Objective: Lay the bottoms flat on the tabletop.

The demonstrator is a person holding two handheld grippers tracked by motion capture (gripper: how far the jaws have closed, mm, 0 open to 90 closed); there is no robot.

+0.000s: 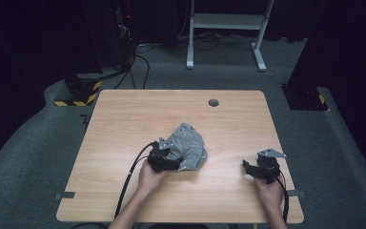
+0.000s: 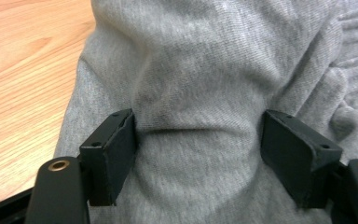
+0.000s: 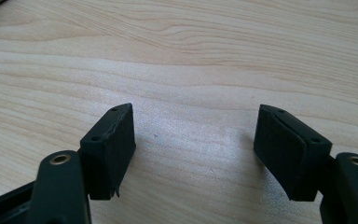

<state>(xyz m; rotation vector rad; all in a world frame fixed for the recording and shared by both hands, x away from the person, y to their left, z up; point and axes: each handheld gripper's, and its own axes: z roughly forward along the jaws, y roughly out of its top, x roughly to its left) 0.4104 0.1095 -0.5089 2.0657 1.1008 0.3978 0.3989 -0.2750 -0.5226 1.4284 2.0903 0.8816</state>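
Two sets of fingers are standing spread. The left gripper (image 2: 198, 140) is straddling a bulge of the crumpled grey cloth (image 1: 188, 145) mid-surface — fabric lying between them, unpinched; the right gripper (image 3: 196, 149) is hovering over bare wooden surface (image 1: 124, 119), well apart.

bench (image 1: 124, 109): light wood-grain top, rounded corners, round grey cable grommet (image 1: 213, 102) near its far edge, tape tabs at the lower left and lower right edges. floor (image 1: 38, 143): grey carpet. white metal frame (image 1: 226, 21) with two feet, top centre of the frame. black stands with yellow-black hazard bases (image 1: 78, 93) at upper left and (image 1: 305, 98) at right. cables (image 1: 140, 67) trailing on floor, upper left. surroundings dark; the bench well lit.
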